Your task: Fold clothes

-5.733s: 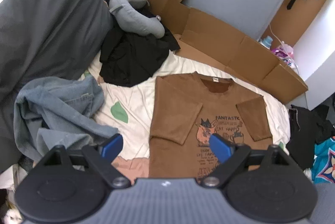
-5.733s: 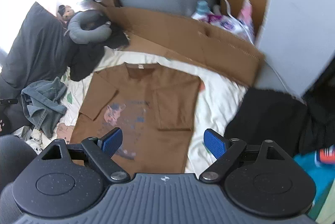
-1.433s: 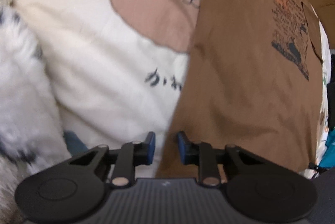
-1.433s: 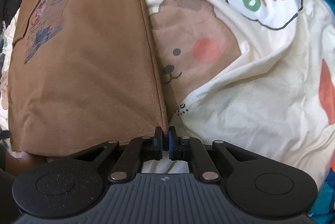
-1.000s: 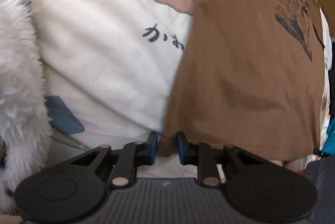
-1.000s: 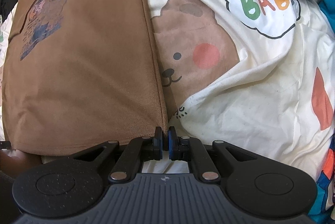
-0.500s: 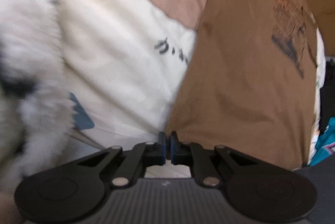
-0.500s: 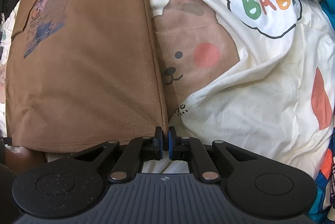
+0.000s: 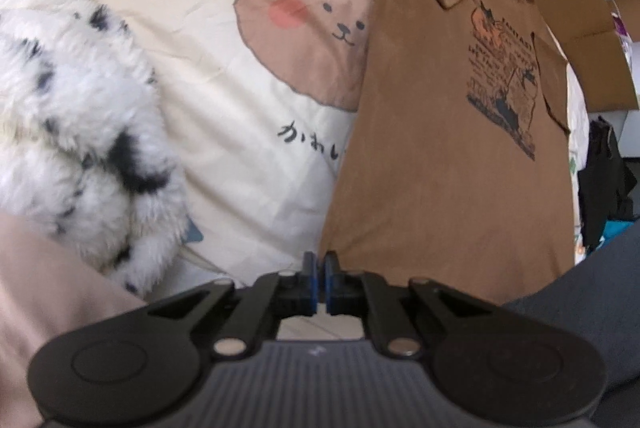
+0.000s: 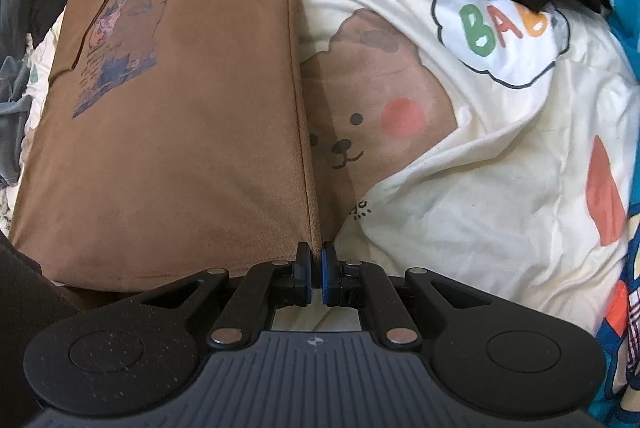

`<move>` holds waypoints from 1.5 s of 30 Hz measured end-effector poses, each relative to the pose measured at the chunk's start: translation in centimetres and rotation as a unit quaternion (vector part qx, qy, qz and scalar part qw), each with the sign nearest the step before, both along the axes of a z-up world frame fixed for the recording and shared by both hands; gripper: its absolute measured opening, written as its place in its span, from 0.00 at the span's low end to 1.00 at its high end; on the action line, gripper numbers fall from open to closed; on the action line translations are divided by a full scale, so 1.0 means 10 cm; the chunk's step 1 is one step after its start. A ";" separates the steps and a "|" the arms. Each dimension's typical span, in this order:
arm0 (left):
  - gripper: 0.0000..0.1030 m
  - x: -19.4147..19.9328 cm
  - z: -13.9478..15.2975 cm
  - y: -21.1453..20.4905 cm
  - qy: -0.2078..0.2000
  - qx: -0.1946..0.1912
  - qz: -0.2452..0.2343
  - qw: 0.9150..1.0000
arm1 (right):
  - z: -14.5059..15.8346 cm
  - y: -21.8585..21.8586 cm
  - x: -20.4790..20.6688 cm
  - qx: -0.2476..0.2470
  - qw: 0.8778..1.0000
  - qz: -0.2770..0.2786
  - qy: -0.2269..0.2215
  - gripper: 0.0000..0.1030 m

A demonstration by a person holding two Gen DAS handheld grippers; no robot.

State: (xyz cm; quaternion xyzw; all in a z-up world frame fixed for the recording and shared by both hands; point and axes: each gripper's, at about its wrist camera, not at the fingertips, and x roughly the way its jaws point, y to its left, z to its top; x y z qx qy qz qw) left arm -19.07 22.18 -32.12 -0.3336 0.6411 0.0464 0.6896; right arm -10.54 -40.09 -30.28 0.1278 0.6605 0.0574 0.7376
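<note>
Brown T-shirt (image 9: 452,164) flat on the bear-print bed sheet (image 9: 224,100), sleeves folded in, hem nearest the cameras; left hand-held gripper (image 9: 319,282) clamped on the shirt's left hem corner, right hand-held gripper (image 10: 315,276) clamped on its right hem corner. Probably the start of the bottom-to-top fold, corners pinched and just lifting off the sheet. Next: raise both corners evenly, carry toward the collar, keep the hem taut and square, avoid dragging the sheet.
</note>
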 end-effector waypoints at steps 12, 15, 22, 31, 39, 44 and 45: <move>0.03 -0.12 0.04 -0.01 0.005 0.016 -0.020 1.000 | -0.02 0.04 -0.19 0.011 1.000 0.001 0.006 0.02; 0.03 -0.17 0.03 -0.01 0.012 0.016 -0.022 1.000 | -0.05 0.07 -0.27 0.013 1.000 0.001 0.012 0.02; 0.03 -0.25 0.03 0.02 0.018 0.013 -0.020 1.000 | -0.10 0.10 -0.45 0.019 0.999 -0.008 0.029 0.02; 0.03 0.04 0.24 0.16 -0.012 0.008 -0.004 1.000 | 0.02 -0.05 -0.49 0.052 0.997 -0.063 -0.013 0.02; 0.03 0.39 0.58 0.25 -0.066 0.013 0.011 0.998 | 0.26 -0.12 -0.27 0.071 0.993 -0.068 -0.062 0.02; 0.03 0.59 0.67 0.30 -0.085 0.012 0.020 0.996 | 0.45 -0.14 -0.08 0.078 0.990 -0.071 -0.095 0.02; 0.03 0.63 0.67 0.31 -0.088 0.012 0.019 0.996 | 0.47 -0.14 -0.03 0.078 0.989 -0.071 -0.100 0.02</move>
